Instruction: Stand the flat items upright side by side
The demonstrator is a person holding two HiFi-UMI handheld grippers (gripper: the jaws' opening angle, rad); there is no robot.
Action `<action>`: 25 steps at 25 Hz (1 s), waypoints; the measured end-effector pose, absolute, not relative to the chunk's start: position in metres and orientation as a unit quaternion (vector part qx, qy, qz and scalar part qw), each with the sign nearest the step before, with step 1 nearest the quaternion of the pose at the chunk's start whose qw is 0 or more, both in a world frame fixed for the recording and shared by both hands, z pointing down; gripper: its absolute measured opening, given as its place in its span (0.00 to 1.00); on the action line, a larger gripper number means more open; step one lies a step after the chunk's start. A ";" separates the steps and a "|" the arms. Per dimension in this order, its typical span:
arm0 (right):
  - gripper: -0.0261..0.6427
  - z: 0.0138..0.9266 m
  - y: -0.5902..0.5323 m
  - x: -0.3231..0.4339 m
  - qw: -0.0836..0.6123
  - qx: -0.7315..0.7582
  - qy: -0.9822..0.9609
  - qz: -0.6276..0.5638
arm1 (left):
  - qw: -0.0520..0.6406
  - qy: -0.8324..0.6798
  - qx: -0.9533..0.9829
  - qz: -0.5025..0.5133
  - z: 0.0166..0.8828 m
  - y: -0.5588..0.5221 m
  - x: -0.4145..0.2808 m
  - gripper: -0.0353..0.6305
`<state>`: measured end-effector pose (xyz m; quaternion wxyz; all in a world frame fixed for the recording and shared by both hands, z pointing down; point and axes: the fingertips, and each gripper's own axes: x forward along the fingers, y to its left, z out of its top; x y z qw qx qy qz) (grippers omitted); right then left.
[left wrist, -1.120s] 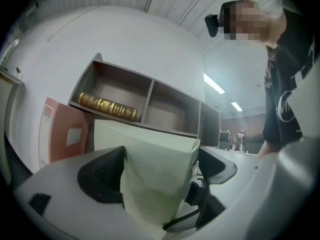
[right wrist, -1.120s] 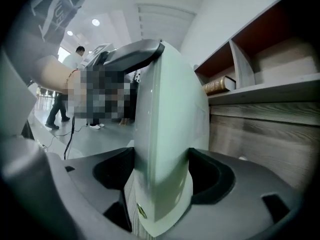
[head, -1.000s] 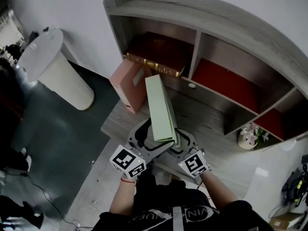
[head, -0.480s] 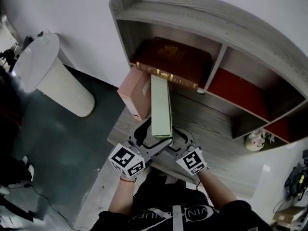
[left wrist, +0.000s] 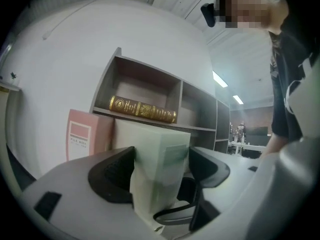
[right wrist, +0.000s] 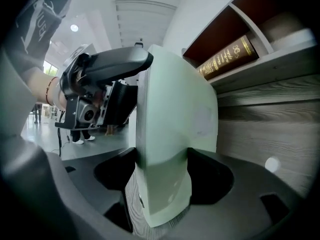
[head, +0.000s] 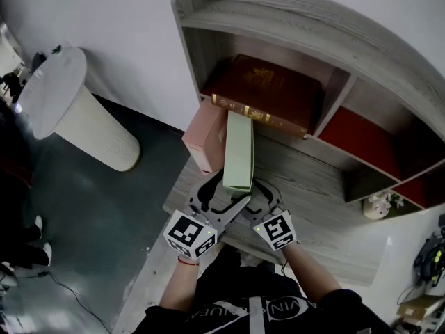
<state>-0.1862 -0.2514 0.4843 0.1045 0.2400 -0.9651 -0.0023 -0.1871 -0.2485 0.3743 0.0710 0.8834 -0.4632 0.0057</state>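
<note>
Now that the green box (head: 238, 152) has swung in just beside the pink box (head: 206, 136), the left tool (left wrist: 160, 166) has just been closing onto it and the right tool (right wrist: 162, 171) clamps it; placement looks nearly done.

A grey wood-grain desk (head: 306, 183) carries a shelf unit (head: 278, 19) of the same wood along its back. A pink file box (head: 205, 134) stands upright at the desk's left end, a pale green box (head: 238, 152) stands upright just beside it, and a small flower pot (head: 377, 205) sits well apart at the right. A dark red book (head: 268, 89) with a gilt spine lies flat in the shelf's left compartment.
</note>
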 end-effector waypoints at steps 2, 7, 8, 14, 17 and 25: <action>0.54 0.484 -0.258 -0.190 0.102 0.247 -0.964 0.003 | 0.065 -0.462 0.885 0.016 0.377 -0.250 -0.190 0.55; 0.54 0.484 -0.270 -0.200 0.102 0.258 -0.961 0.005 | 0.044 -0.492 0.869 0.031 0.381 -0.254 -0.211 0.53; 0.54 0.484 -0.273 -0.202 0.102 0.262 -0.960 0.006 | 0.043 -0.500 0.865 0.032 0.381 -0.255 -0.217 0.53; 0.53 0.485 -0.289 -0.211 0.102 0.287 -0.952 0.014 | 0.074 -0.529 0.845 0.038 0.398 -0.258 -0.253 0.53; 0.53 0.486 -0.298 -0.213 0.102 0.299 -0.949 0.018 | 0.088 -0.532 0.842 0.037 0.404 -0.258 -0.264 0.53; 0.53 0.485 -0.308 -0.226 0.107 0.317 -0.942 0.018 | 0.118 -0.529 0.840 0.024 0.415 -0.264 -0.285 0.53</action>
